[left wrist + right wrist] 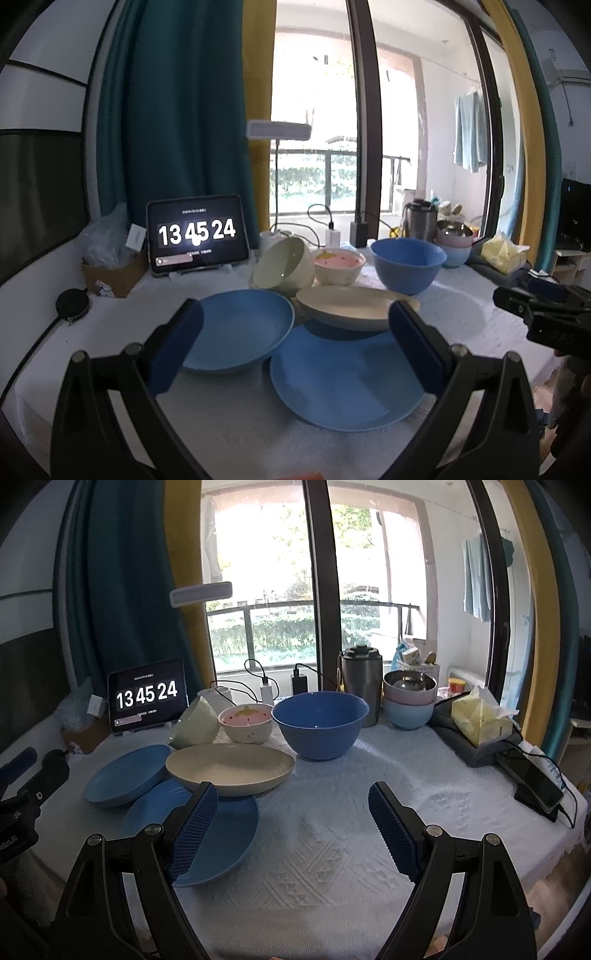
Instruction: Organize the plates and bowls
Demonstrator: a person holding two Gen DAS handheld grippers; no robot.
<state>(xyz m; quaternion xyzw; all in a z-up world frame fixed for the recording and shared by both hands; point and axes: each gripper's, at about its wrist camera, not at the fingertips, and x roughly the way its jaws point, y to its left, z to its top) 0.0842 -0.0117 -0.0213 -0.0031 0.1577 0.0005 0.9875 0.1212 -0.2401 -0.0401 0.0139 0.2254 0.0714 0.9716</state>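
Plates and bowls occupy the left and middle of the surface (332,812), which carries a pale textured cloth. A flat blue plate (225,834) lies nearest the cameras. A cream oval dish (229,768) rests with its near edge overlapping the far rim of that plate. A second blue plate (125,775), deeper in profile, sits just left of the cream dish and also overlaps the flat plate. Behind these, a pale green bowl (195,723) lies tipped on its side, touching a pink-lined bowl (245,723) that stands upright. A large blue bowl (319,723) stands upright just right of the pink-lined bowl. Farther right, a stack of bowls (408,701) stands beside a steel canister (360,683); the stack has a light blue bowl below, a pink one above and a metal one on top. A tablet (147,699) at the rear left shows 13 45 24. A tissue pack (480,716) lies at the right edge. The left hand-held gripper (295,343) hovers above the two blue plates with its fingers spread wide, holding nothing. The right hand-held gripper (291,827) hovers over bare cloth, fingers likewise apart and empty, its left finger overlapping the flat blue plate in the right wrist view.
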